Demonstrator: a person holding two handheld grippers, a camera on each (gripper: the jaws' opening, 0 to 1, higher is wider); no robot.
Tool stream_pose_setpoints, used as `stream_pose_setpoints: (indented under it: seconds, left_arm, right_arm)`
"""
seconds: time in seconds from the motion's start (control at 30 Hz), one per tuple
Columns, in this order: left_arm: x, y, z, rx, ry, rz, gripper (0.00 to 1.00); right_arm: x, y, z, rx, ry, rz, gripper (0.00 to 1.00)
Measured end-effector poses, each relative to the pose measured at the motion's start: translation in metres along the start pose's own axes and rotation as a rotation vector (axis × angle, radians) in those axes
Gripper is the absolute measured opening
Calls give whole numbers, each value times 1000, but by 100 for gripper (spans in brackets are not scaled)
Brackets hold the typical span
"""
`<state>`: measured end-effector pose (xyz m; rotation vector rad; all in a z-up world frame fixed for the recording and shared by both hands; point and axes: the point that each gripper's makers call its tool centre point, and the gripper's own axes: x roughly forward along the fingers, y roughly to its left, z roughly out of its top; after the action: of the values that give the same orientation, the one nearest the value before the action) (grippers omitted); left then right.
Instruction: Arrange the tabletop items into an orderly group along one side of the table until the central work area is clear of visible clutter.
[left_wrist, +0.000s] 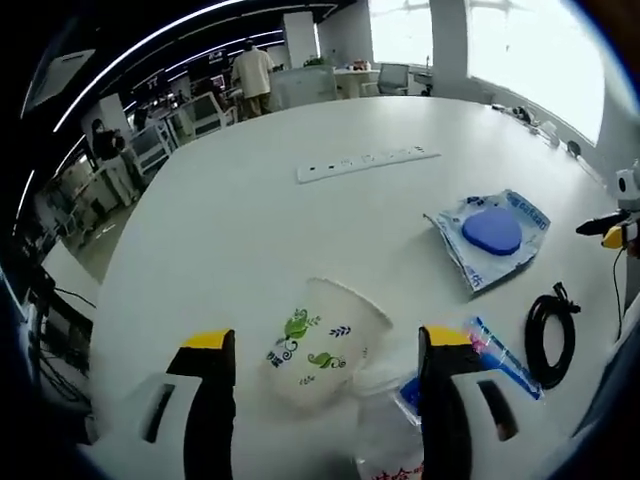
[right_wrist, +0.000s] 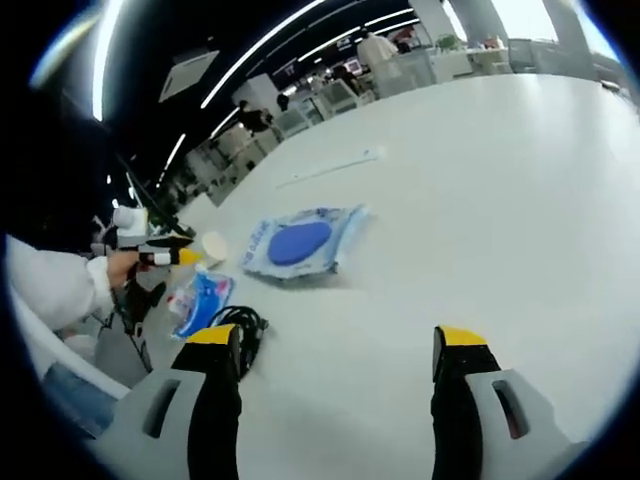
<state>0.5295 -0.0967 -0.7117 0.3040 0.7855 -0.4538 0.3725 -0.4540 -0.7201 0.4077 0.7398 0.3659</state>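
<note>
Broadly, a large white round-edged desk (left_wrist: 250, 210) takes up most of both views, in an open office with ceiling strip lights, bright windows, chairs and a person standing far back. In the left gripper view, a long white power strip (left_wrist: 367, 164) lies flat well toward the far side; a clear plastic packet holding a blue rounded pad (left_wrist: 492, 234) lies right of centre; a coiled black cable (left_wrist: 550, 335) sits near the right edge, just beside a small blue-and-clear wrapper (left_wrist: 502, 355). A white paper cup with green leaf print (left_wrist: 322, 343), tipped on its side with its mouth facing away from the camera, lies between the jaws of the left tongs (left_wrist: 325, 345); jaws wide apart, contact with the cup cannot be determined. More crumpled clear plastic with red print (left_wrist: 385, 445) lies below the cup. In the right gripper view, the right tongs (right_wrist: 335, 345) hang spread wide above bare desk, gripping nothing; the packet, wrapper and cable lie to the upper left. At far left, a hand with a white sleeve holds the left tongs level beside the cup.
</note>
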Motion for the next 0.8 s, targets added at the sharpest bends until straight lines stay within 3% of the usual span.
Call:
stream_pose_setpoints:
  seconds: [0.1, 0.7, 0.8]
  left_arm:
    - [3, -1, 0, 31, 18, -16, 72]
    - [29, 3, -8, 17, 80, -49, 64]
    - [33, 2, -10, 23, 91, -56, 59]
  right_arm:
    - [1, 2, -1, -2, 9, 1, 77]
    - [4, -7, -6, 30, 32, -9, 75]
    - [4, -8, -5, 31, 32, -13, 75]
